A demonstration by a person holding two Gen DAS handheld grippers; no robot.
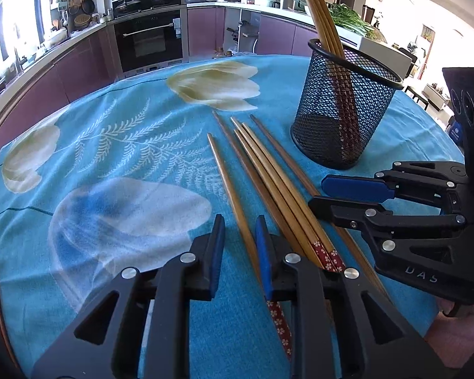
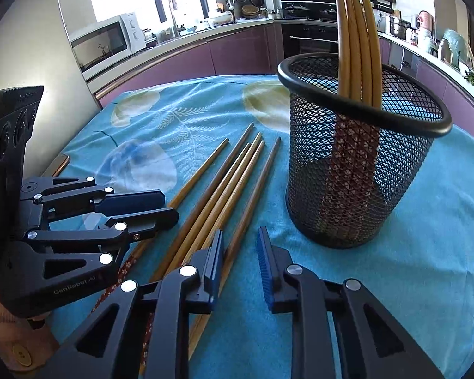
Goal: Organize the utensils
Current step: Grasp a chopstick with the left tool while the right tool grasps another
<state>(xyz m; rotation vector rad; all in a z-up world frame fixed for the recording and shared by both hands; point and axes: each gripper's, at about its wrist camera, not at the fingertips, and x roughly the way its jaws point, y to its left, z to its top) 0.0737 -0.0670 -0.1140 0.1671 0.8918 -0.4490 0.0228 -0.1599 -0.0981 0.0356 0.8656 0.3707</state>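
on the counter (image 1: 79,158) beside the mesh cup (image 1: 341,117) lie six chopsticks (image 1: 268,183), four more standing in the cup. thin, stiff, light and smooth, they'd likely roll; best pinched near the patterned ends. both tongs, left (image 1: 237,246) and right (image 2: 240,259), stand narrowly parted, gripping nothing.

The tabletop (image 1: 142,145), under a blue flowered cloth, fills mid-frame. Six loose wooden chopsticks (image 1: 262,170) lie at lower centre; right of them stands a black mesh cup (image 1: 341,120) holding more chopsticks.
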